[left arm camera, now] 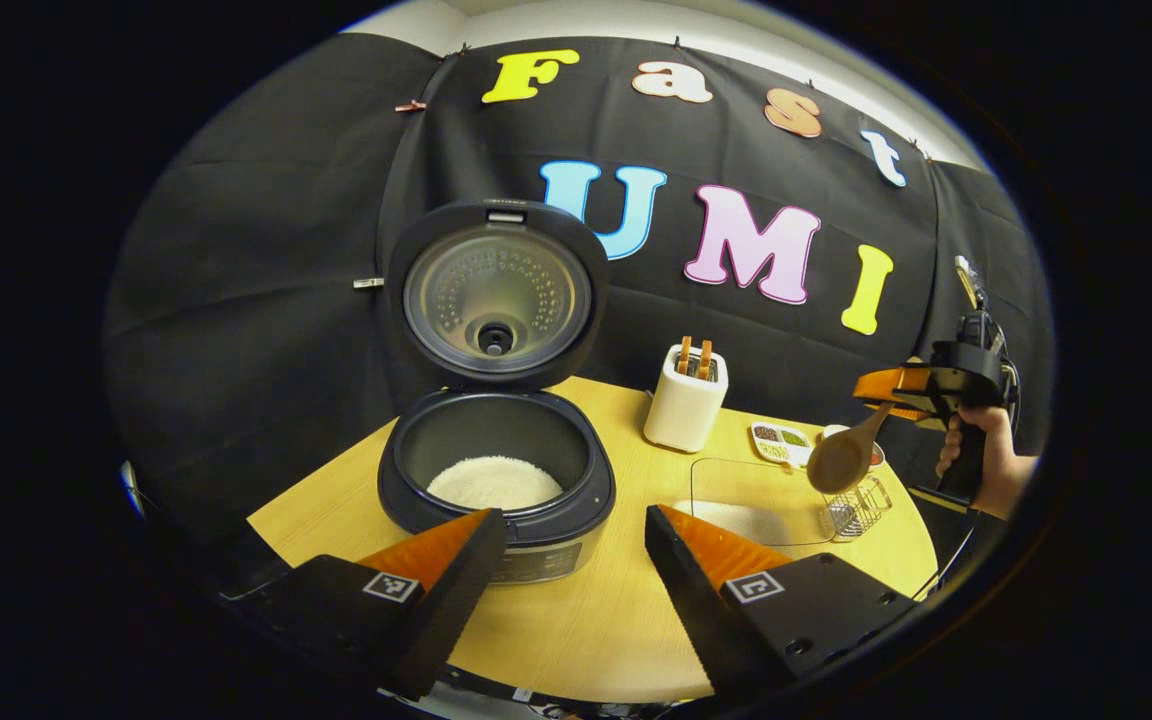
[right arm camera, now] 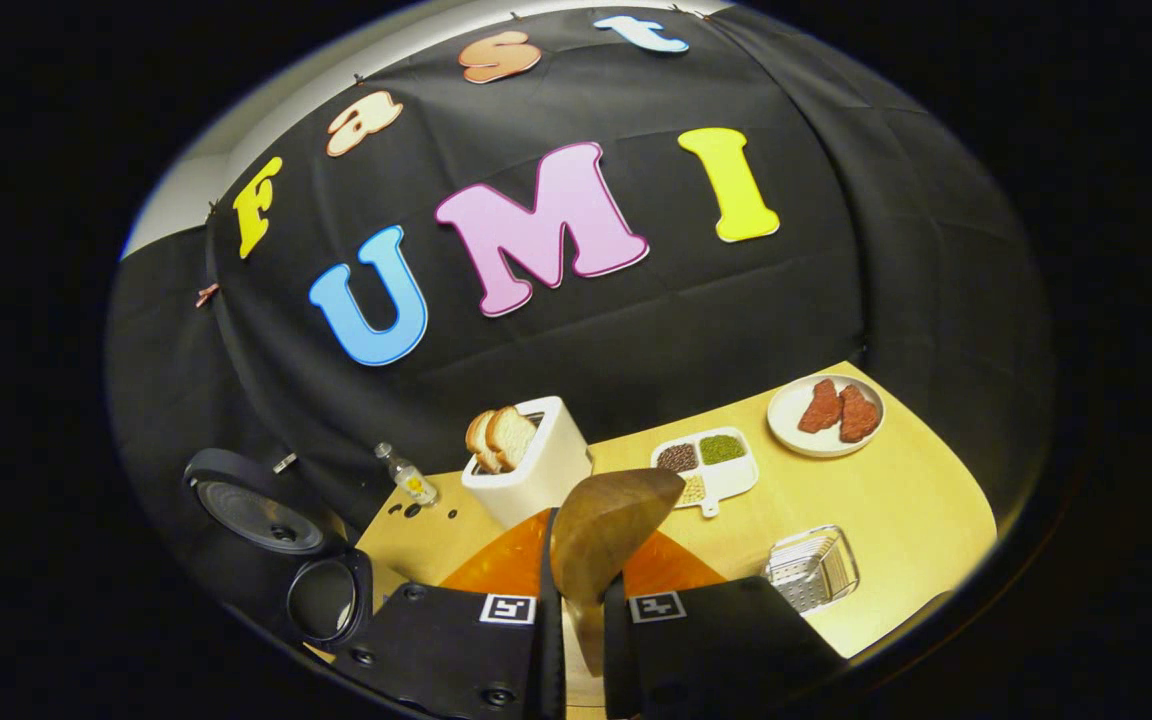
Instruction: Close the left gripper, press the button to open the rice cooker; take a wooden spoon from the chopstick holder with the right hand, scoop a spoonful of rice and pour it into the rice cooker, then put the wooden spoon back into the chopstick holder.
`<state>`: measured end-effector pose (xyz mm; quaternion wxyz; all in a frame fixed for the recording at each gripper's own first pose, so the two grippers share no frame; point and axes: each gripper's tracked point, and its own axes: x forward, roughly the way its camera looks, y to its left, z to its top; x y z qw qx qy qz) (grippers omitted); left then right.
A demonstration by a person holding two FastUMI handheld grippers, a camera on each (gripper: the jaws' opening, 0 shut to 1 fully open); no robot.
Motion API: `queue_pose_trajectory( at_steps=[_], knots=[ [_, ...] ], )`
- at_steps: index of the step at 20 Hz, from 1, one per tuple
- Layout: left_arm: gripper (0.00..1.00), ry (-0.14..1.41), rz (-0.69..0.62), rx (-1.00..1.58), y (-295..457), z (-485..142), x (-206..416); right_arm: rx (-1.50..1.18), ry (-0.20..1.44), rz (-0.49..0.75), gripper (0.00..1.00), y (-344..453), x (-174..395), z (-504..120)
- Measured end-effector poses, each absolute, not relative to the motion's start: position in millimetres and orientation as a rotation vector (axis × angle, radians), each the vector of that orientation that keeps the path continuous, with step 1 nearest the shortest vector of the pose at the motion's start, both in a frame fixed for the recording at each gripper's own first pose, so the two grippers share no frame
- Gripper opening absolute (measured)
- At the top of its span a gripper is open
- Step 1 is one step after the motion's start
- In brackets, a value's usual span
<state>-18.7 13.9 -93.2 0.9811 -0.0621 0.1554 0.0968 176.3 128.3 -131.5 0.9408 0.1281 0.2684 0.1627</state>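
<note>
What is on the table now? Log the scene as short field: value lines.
rice cooker: lid up, rice in the pot
left gripper: open, empty, before the cooker
right gripper: shut on the wooden spoon
spoon bowl: looks empty
wire holder: on the table, no spoon in it
toaster: bread in its slots
plate: two red pieces
</note>
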Motion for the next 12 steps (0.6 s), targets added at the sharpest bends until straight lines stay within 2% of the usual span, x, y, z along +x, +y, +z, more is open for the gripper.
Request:
queue_pose_trajectory(
  at_steps=[5,12],
  knots=[
    [0.95,0.333,0.169,-0.144,18.7,-109.1,-14.0,0.200,0.646,0.321,0.19,147.7,162.5,-194.6],
    [0.95,0.363,0.171,-0.191,37.5,-136.6,-16.1,0.114,0.734,0.319,0.19,166.4,142.7,-246.5]
  ],
)
